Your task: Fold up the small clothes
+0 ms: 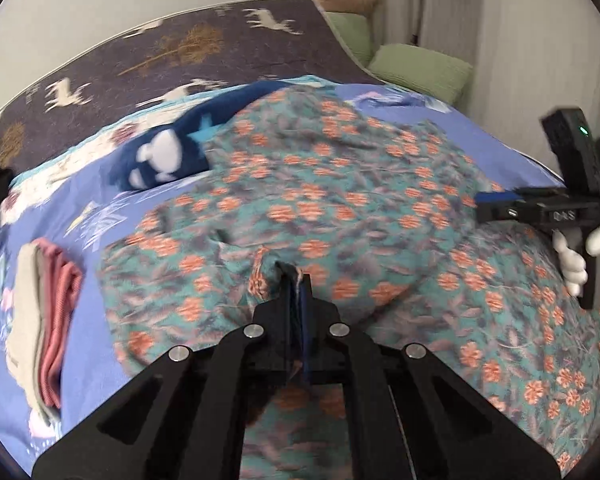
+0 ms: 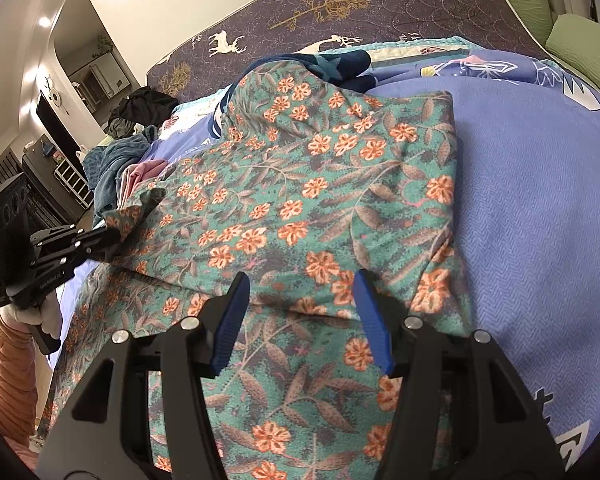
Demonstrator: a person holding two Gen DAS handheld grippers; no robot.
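A teal garment with orange flowers (image 1: 340, 200) lies spread on the blue bedsheet (image 1: 500, 140); it also fills the right wrist view (image 2: 320, 200). My left gripper (image 1: 296, 276) is shut on a pinched edge of this floral garment and lifts it slightly; in the right wrist view it shows at the left (image 2: 108, 236), holding the garment's left edge. My right gripper (image 2: 300, 284) is open, its blue pads (image 2: 232, 320) just above a folded edge of the garment, holding nothing. In the left wrist view it shows at the right (image 1: 496, 200).
A folded pile of beige and pink clothes (image 1: 44, 320) lies at the left. A navy blue garment with white shapes (image 1: 160, 156) lies behind the floral one. Dark deer-print mattress (image 1: 140, 60), green pillows (image 1: 420, 68), a heap of dark clothes (image 2: 140, 112).
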